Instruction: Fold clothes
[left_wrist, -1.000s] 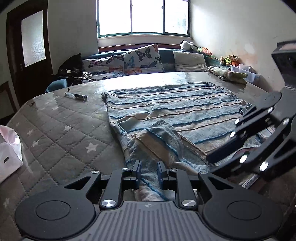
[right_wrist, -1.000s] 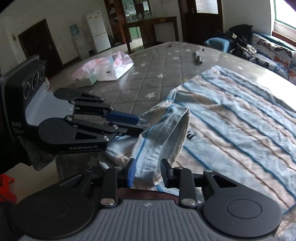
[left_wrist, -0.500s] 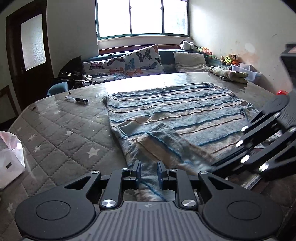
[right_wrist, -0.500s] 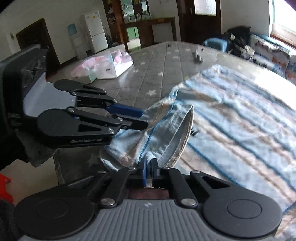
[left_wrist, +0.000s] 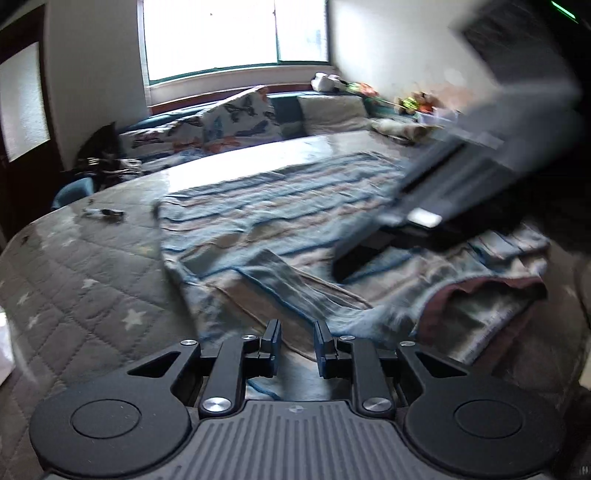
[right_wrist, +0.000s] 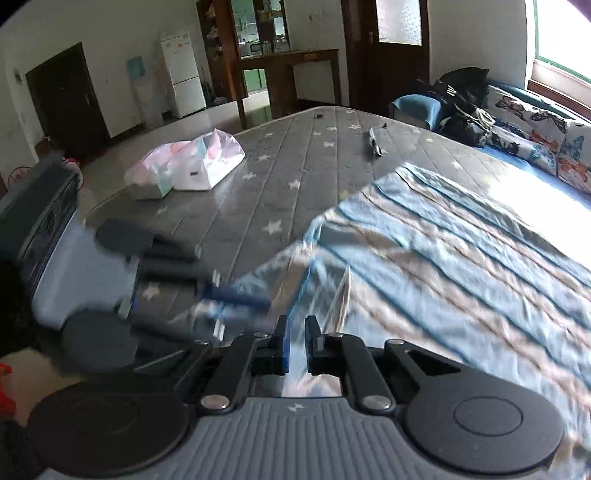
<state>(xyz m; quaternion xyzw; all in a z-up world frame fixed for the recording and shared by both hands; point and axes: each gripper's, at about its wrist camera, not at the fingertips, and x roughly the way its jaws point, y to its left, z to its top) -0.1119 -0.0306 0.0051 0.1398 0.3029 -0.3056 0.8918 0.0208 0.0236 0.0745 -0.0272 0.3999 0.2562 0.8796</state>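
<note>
A blue and tan striped garment (left_wrist: 280, 206) (right_wrist: 461, 251) lies spread on the quilted grey star-patterned table (left_wrist: 74, 280). Its near sleeve is folded over the body. My left gripper (left_wrist: 297, 341) is at the garment's near edge, its pads a little apart with cloth running between them. In the right wrist view it (right_wrist: 255, 301) shows blurred, its blue pad against the sleeve edge. My right gripper (right_wrist: 298, 343) is nipped on a raised fold of the sleeve, its jaws opening slightly with cloth still between them. From the left wrist it (left_wrist: 351, 258) appears as a dark blur over the garment's right side.
A pink and white plastic bag (right_wrist: 188, 166) lies at the far left of the table. A small pen-like object (right_wrist: 373, 142) (left_wrist: 103, 213) rests beyond the garment. Butterfly cushions (left_wrist: 236, 118) line a bench under the window. The table's edge runs close on the near side.
The right gripper's jaws closed on the sleeve fold, then rose with it. In the left wrist view the right gripper swung up and across, and the garment's near right edge lifted.
</note>
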